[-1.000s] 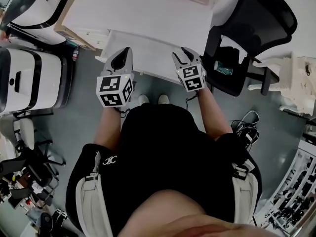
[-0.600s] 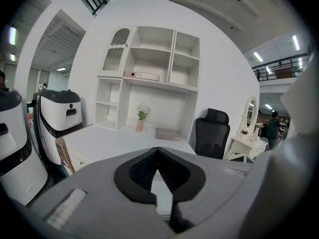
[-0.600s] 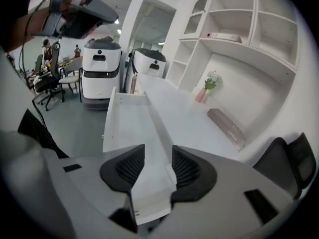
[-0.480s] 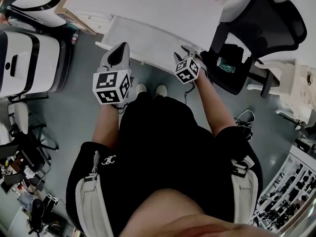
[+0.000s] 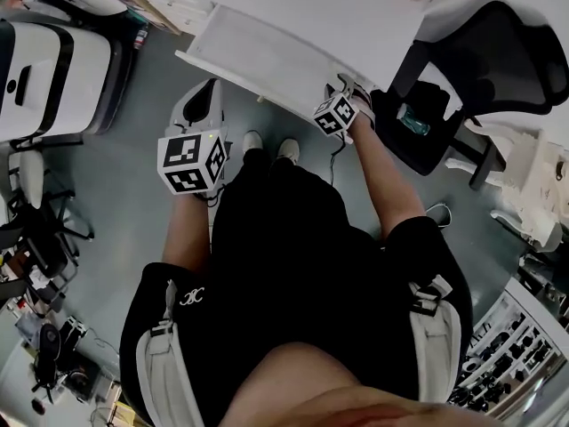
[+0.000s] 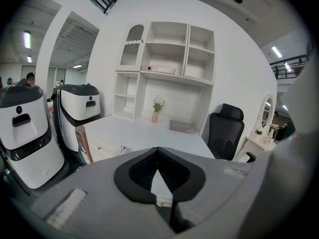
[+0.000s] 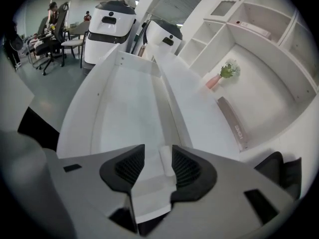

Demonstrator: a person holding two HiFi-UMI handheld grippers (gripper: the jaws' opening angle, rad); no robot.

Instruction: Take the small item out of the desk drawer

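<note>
Plainly small, white, oblong item [image 7: 166, 161]

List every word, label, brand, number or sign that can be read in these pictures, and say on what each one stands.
Nothing can be read with certainty.
Flat brown box on the desk: a short pale print, too blurred to read.
Person's black clothing: a small white emblem, too small to read.
Left cube and right cube: black-and-white square markers, no words.
</note>
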